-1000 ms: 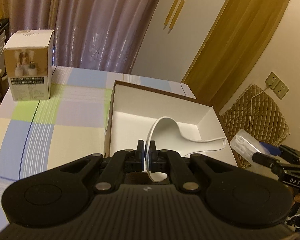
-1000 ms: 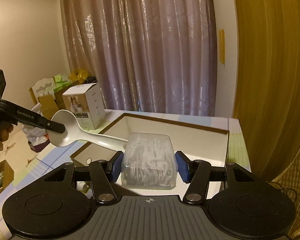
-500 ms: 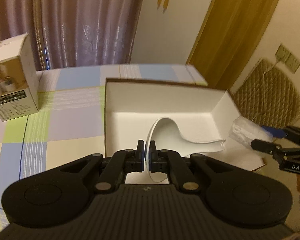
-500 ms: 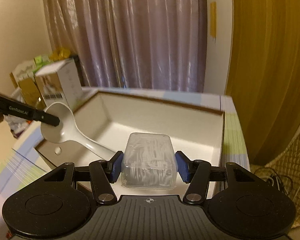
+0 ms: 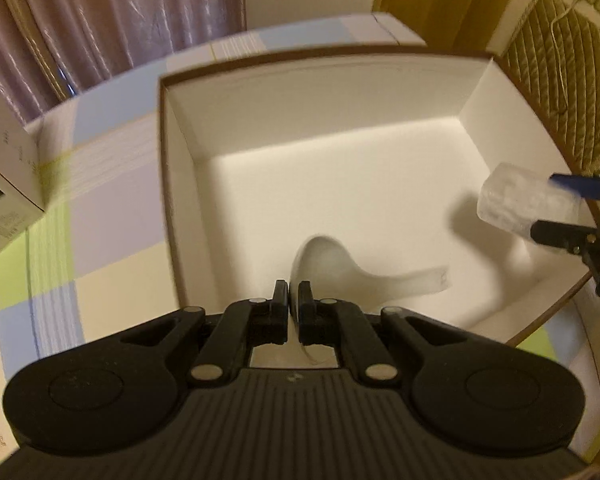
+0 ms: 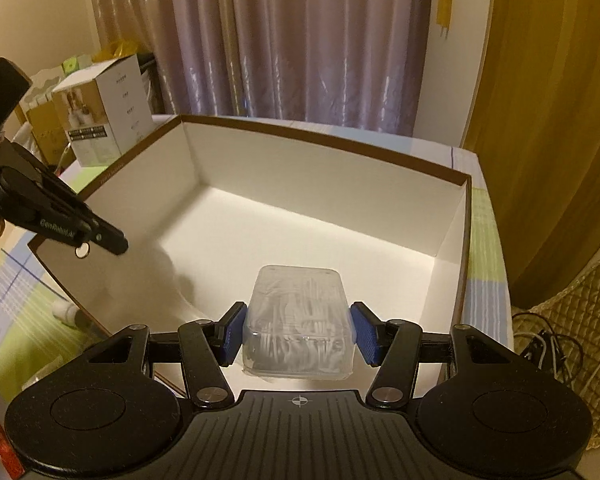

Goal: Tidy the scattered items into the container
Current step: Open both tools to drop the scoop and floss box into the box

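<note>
left gripper (image 5: 294, 296) dipped lower into the white box (image 5: 476, 92) than before, jaws nearly together pinching the white spoon (image 5: 324, 258) bowl at lower center, right gripper (image 6: 298, 330) clamping the clear plastic case (image 6: 298, 320) over the box's near edge, product carton (image 6: 104, 110) upper left

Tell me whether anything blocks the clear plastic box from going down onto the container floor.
Nothing visible does. The clear plastic box, held in the right gripper, hangs over bare white floor of the container; the white spoon is off to its left.

Shiny mauve curtains (image 6: 300, 40) hang behind the table (image 5: 100, 220) with its checked cloth; the light is warm and dim.
</note>
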Motion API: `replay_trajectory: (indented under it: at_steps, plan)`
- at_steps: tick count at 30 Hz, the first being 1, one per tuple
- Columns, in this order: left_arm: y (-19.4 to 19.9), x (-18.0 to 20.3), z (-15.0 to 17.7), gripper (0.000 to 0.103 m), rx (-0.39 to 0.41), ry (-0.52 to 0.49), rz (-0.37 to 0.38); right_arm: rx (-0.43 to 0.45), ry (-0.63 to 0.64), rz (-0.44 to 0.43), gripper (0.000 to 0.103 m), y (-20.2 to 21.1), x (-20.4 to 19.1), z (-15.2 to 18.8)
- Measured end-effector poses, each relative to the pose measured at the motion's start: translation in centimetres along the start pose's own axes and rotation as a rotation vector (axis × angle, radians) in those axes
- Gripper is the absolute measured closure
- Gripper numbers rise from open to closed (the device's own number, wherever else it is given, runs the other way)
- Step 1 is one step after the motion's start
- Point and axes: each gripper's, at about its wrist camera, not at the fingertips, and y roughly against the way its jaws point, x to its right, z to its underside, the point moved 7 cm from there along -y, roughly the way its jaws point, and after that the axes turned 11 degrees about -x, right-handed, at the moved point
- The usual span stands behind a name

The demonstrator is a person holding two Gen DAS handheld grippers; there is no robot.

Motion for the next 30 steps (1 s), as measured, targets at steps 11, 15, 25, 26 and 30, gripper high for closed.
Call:
replay_trajectory:
  at_steps: [11,15,25,26,30]
  plan:
    - [-1.2,1.6,1.1,0.085,-0.091,-0.143,-0.069,-0.067,0.030,0.034,0.045,-1.0,1.0,-0.2]
    - [-1.2,1.9,1.0,0.081,-0.099,-0.174,-0.089,-0.091,0.058,0.054,0.044,-1.8,0.9,-0.5]
    - [-1.3,2.0,0.5,0.058,-0.128,-0.253,-0.147,-0.133,0.127,0.085,0.000,-3.2,0.1,-0.9]
    - [-1.2,1.9,0.4,0.053,-0.129,-0.255,-0.152,-0.105,0.128,0.084,0.000,-2.8,0.0,-1.0]
    - [-0.9,2.0,0.3,0.041,-0.122,-0.250,-0.159,-0.129,0.100,0.027,0.000,-2.1,-0.7,-0.9]
